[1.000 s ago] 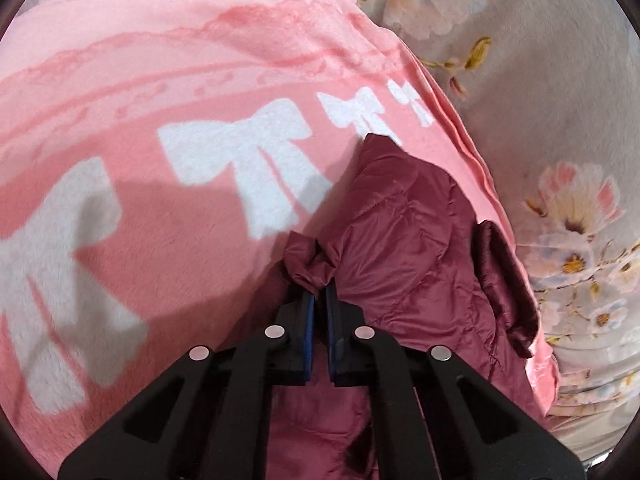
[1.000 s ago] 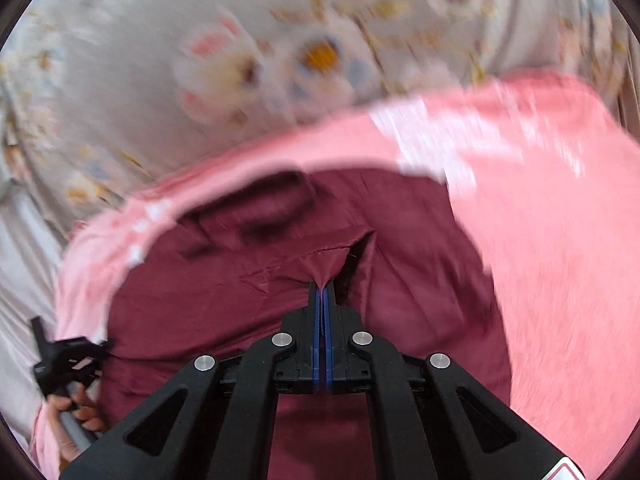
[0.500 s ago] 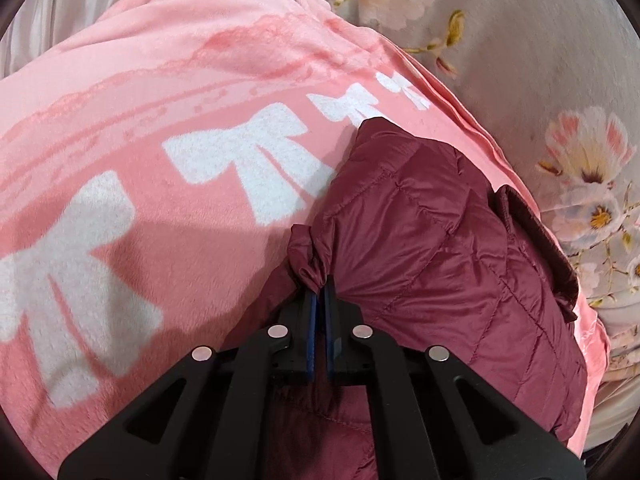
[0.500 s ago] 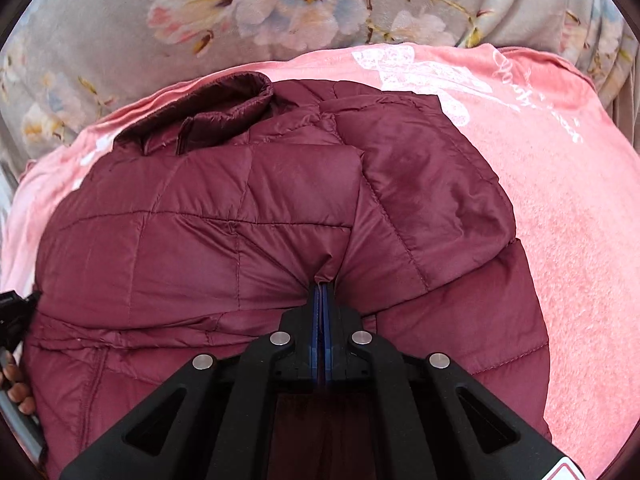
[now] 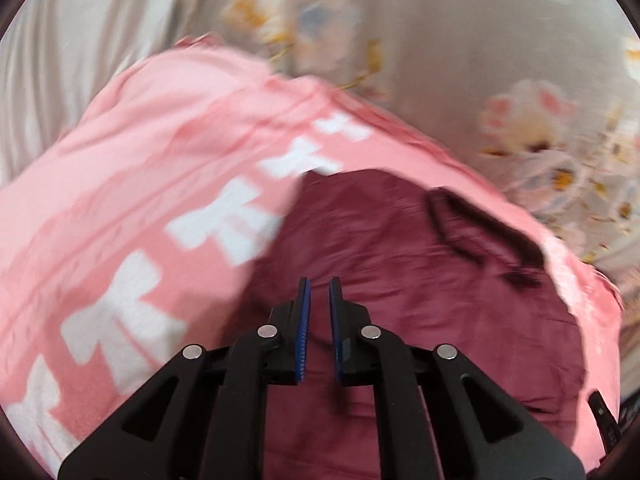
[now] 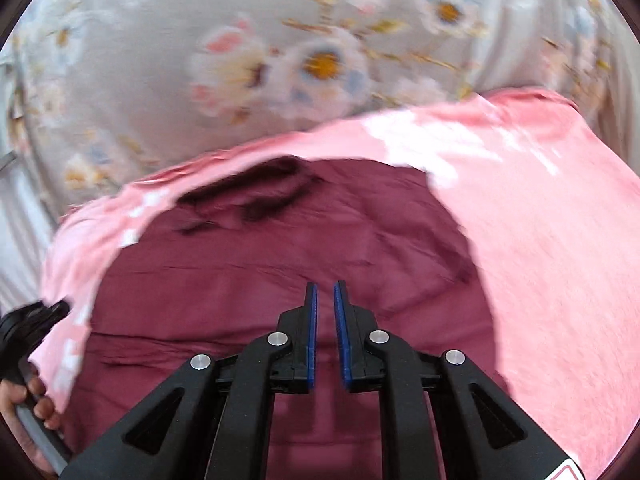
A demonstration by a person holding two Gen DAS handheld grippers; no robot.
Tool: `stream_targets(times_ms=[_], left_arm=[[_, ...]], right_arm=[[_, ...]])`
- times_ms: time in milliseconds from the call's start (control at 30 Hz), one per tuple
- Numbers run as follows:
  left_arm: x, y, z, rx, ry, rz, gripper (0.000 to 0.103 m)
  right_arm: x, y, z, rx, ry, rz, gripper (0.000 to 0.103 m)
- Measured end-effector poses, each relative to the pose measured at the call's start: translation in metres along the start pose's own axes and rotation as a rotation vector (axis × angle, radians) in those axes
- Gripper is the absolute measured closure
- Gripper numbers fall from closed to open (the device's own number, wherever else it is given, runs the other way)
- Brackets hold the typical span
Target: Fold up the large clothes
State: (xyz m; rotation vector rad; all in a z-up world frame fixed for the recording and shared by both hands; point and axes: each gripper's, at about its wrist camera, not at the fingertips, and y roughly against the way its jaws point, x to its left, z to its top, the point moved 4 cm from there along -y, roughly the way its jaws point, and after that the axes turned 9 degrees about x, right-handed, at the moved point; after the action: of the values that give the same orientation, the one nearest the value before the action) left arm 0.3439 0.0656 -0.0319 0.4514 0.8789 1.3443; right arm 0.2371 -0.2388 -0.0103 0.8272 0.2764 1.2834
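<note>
A home bedroom; a floral bedsheet [image 6: 280,60] under a pink bow-print blanket [image 5: 120,200].

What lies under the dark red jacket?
The dark red jacket lies on a pink blanket with white bows, which covers a floral sheet. Whatever is directly beneath the jacket's middle is hidden.

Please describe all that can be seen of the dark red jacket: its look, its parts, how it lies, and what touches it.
The dark red jacket is a quilted garment of smooth, slightly shiny fabric with stitched seams across it. It lies spread and fairly flat on the pink blanket with white bows, its darker collar at the far edge, towards the flowered sheet. The left gripper and the right gripper both stand above it with jaws opening and no fabric between them. The blur hides finer details.
</note>
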Motion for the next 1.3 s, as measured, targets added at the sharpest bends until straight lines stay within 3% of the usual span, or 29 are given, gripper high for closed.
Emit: stream_targets(times_ms=[67,167,333,533,800,900,1000,1100,1167,1267,1300], left_arm=[[-0.025,0.001,0.004,0.017,-0.030,-0.043,0.094],[-0.056,-0.020,-0.001,0.066,-0.092,-0.024,0.094],[-0.062,-0.064,-0.027,0.172,-0.107,-0.001,0.094],[-0.058,-0.082,-0.045,0.182,-0.134,0.029,0.094],[-0.062,-0.088,-0.051,0.173,-0.185,0.055,0.095],[-0.062,-0.086,-0.050,0.174,-0.187,0.054,0.095],[-0.056,-0.072,-0.039,0.195,-0.146,0.004,0.094],[-0.049,-0.047,-0.017,0.155,-0.075,-0.066,0.091],[-0.055,-0.032,0.004,0.123,-0.045,-0.107,0.075],[-0.076,-0.026,0.032,0.122,-0.010,-0.194,0.063],[-0.084,-0.028,0.041,0.126,-0.006,-0.210,0.062]], right_arm=[[0.028,-0.016,0.003,0.020,0.065,0.027,0.091],[0.050,-0.047,-0.004,0.086,0.107,0.051,0.091],[0.053,-0.080,-0.026,0.172,0.102,0.039,0.092],[0.047,-0.100,-0.038,0.238,0.077,0.037,0.103],[0.049,-0.103,-0.043,0.243,0.091,0.021,0.103],[0.044,-0.097,-0.041,0.247,0.067,0.059,0.102],[0.031,-0.067,-0.033,0.202,0.059,0.089,0.097],[0.013,-0.037,-0.011,0.134,0.023,0.118,0.094],[-0.004,-0.027,0.017,0.108,-0.066,0.194,0.089],[-0.020,-0.029,0.051,0.078,-0.162,0.262,0.069],[-0.021,-0.034,0.063,0.070,-0.173,0.272,0.068]])
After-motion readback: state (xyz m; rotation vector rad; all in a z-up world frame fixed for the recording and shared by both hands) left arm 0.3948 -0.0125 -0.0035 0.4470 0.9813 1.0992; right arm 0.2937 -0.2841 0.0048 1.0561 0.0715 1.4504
